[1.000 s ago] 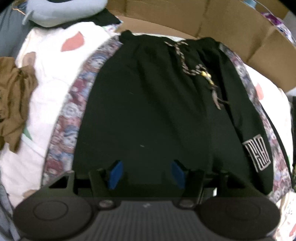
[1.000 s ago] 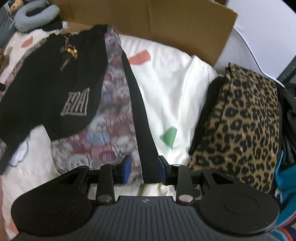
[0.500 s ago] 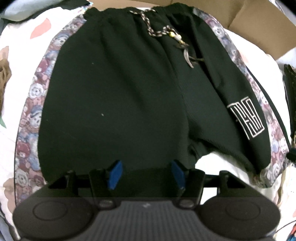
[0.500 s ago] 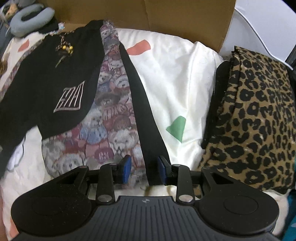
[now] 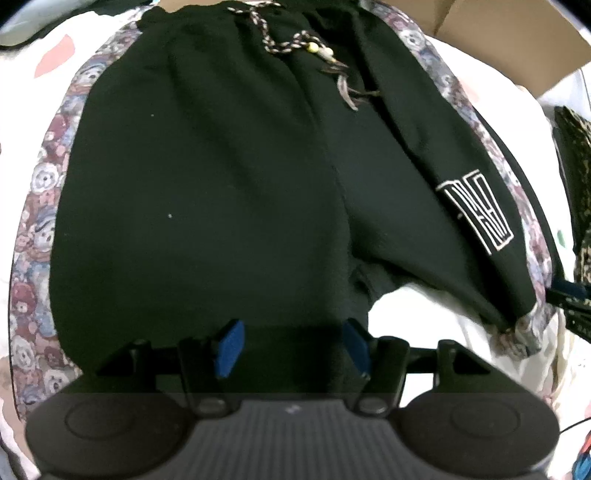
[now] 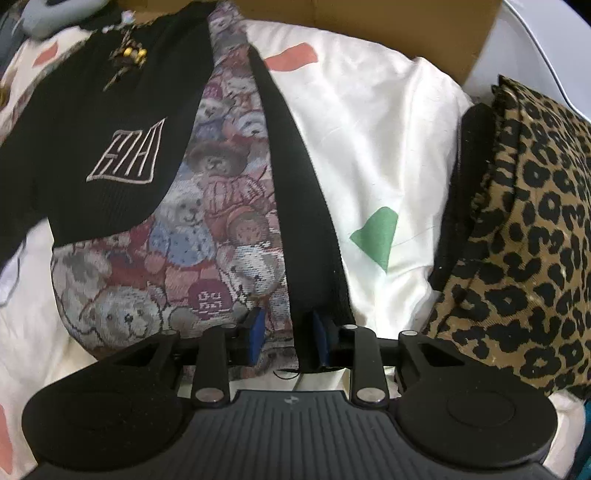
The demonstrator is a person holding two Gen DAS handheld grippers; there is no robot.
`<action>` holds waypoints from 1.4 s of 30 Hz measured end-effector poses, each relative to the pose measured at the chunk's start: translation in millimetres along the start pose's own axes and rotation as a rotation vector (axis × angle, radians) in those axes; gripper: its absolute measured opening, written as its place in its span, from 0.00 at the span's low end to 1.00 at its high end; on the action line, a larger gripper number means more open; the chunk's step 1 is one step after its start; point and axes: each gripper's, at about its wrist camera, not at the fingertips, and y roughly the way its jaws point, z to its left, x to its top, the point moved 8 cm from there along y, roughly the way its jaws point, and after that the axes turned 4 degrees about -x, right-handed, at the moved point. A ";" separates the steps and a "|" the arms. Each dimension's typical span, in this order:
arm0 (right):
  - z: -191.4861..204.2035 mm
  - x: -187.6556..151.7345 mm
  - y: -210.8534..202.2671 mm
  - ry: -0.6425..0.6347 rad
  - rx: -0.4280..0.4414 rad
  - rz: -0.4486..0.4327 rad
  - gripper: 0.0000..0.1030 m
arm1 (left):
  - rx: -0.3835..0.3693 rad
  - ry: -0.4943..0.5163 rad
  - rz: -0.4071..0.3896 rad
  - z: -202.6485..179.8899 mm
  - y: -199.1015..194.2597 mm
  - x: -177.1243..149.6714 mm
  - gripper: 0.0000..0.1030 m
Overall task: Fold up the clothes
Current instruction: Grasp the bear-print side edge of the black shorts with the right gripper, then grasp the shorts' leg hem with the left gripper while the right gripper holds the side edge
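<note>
Left claw (image 5: 291, 345) hangs above the lower hem of the black shorts (image 5: 207, 192), its blue pads (image 5: 229, 349) spread apart and gripping nothing; dark cloth lies between and beneath them. The shorts lie flat on a bear-print garment (image 5: 33, 229), waistband at 12 o'clock in the left view, with the drawstring (image 5: 280, 40) near the top and a white logo (image 5: 480, 214) on the leg at 3 o'clock. Both pieces rest on a cream sheet (image 6: 369, 147) with coloured shapes.

Right claw (image 6: 286, 336) is closing at the bottom edge of the bear-print garment. Its black trim strip (image 6: 299, 192) runs between the pads toward 12 o'clock, and the right pad seems to touch it, while the left pad stands clear. A leopard-print cloth (image 6: 528, 240) lies at 3 o'clock, and a cardboard wall (image 6: 369, 26) stands behind.
</note>
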 end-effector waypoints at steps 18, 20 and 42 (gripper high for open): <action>-32.1 29.0 -52.3 0.006 -0.086 -0.083 0.00 | -0.031 0.035 0.001 -16.2 2.3 -2.3 0.61; -40.7 31.4 -55.7 0.014 -0.112 -0.089 0.00 | -0.035 0.040 -0.001 -18.2 1.9 -2.0 0.61; -114.1 45.2 -30.1 0.153 -0.255 -0.083 0.00 | -0.139 0.158 0.004 -45.7 36.4 -30.3 0.61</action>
